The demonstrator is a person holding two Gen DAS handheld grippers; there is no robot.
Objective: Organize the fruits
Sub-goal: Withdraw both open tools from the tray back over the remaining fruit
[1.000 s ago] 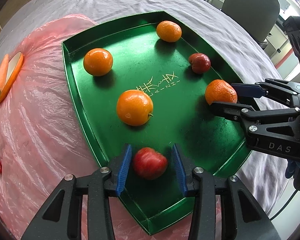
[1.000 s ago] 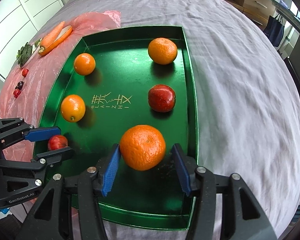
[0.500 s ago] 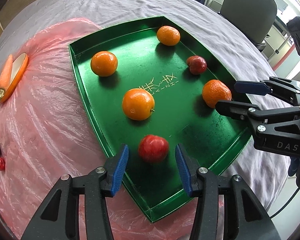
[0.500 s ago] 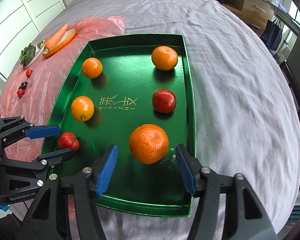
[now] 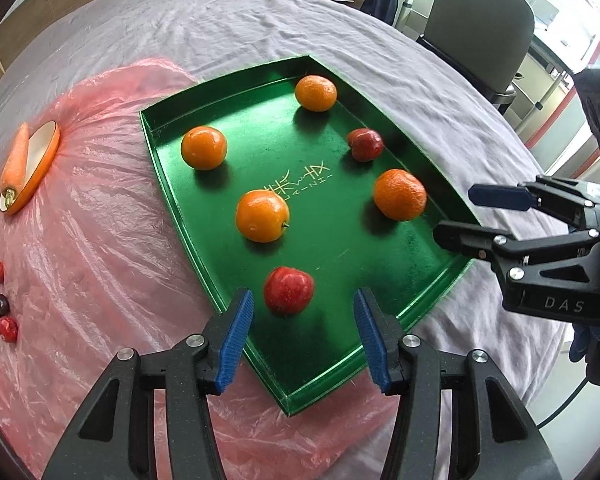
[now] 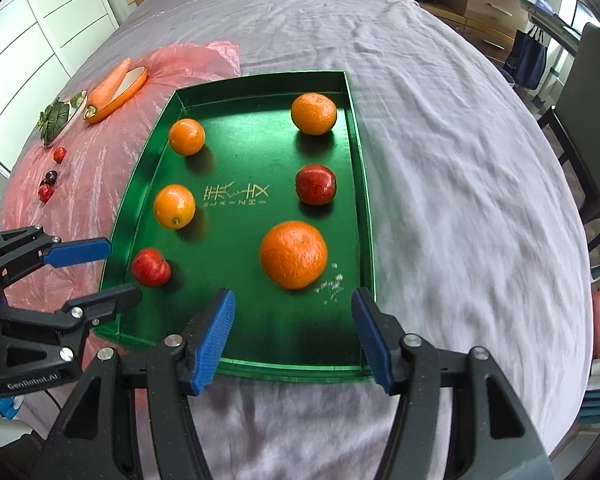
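Your left gripper (image 5: 303, 334) is hovering over the near corner of the green tray (image 5: 172, 196), and its jaws are opening with nothing pressed between the blue pads. The red apple (image 5: 288, 290) is lying on the tray floor just ahead of the pads, nearer the left pad than the right and clear of both.

Looking across the tray from left to right in the right wrist view, you are seeing that same red apple (image 6: 151, 267) in the near left corner. Beyond it, an orange (image 6: 174, 206) and a smaller orange (image 6: 187, 136) are sitting along the left wall. The gold lettering (image 6: 236, 194) is marking the middle of the floor. On the right side a big mandarin (image 6: 293, 254) is lying nearest you, a second red apple (image 6: 315, 184) is sitting behind it, and another mandarin (image 6: 313, 114) is resting by the far wall.

Your right gripper (image 6: 293, 338) is standing wide open and empty over the near edge of the tray. The big mandarin is lying just ahead of its pads, roughly centred between them and touching neither.

Off the tray to the left, a carrot (image 6: 109, 82) is leaning on a small orange dish (image 6: 130, 84) on the pink plastic sheet (image 6: 80, 184).
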